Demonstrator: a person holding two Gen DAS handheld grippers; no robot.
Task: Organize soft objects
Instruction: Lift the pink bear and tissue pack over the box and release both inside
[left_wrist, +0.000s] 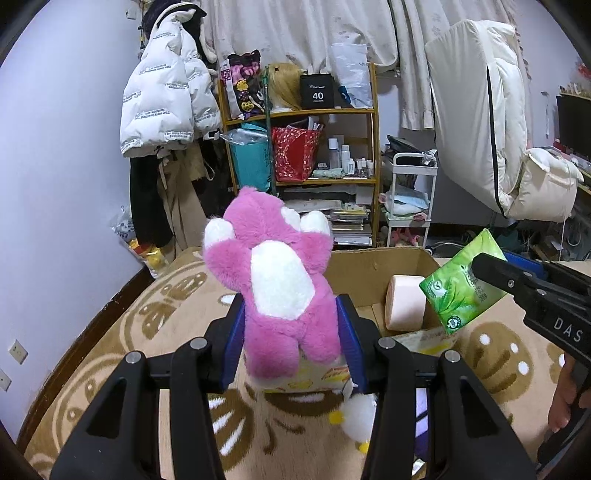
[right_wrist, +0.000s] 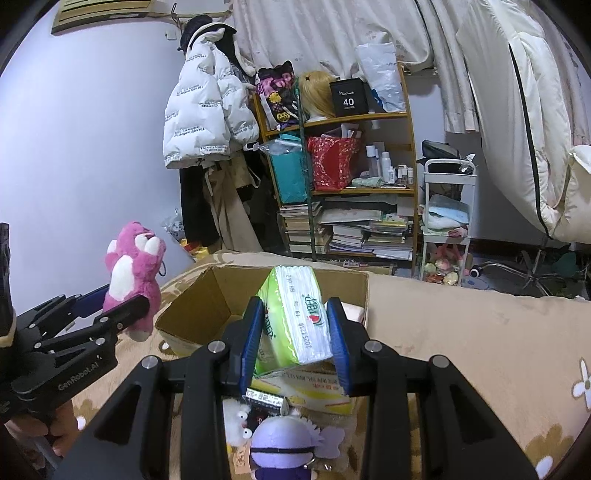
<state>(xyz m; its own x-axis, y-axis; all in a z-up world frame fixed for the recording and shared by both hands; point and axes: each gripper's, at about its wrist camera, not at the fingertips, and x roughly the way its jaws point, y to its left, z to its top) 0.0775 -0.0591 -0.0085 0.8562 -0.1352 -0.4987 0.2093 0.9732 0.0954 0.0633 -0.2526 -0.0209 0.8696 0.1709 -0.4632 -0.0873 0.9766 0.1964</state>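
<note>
Pink bear (left_wrist: 280, 291) is hanging squeezed in my left tongs (left_wrist: 291, 336), up above the brown rug (left_wrist: 110, 350) beside the cardboard box (right_wrist: 221, 291). I am pinching the green tissue pack (right_wrist: 295, 317) tight in my right tongs (right_wrist: 295, 332), over that open box.

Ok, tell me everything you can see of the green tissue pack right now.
The green tissue pack is a soft brick in glossy plastic film, green with leaf artwork on its face and a white panel bearing a printed date code. The right gripper is shut on it, blue-padded fingers pressing its two sides. It is held tilted in the air over the open cardboard box, touching only the fingers. No tear or opening is visible.
</note>
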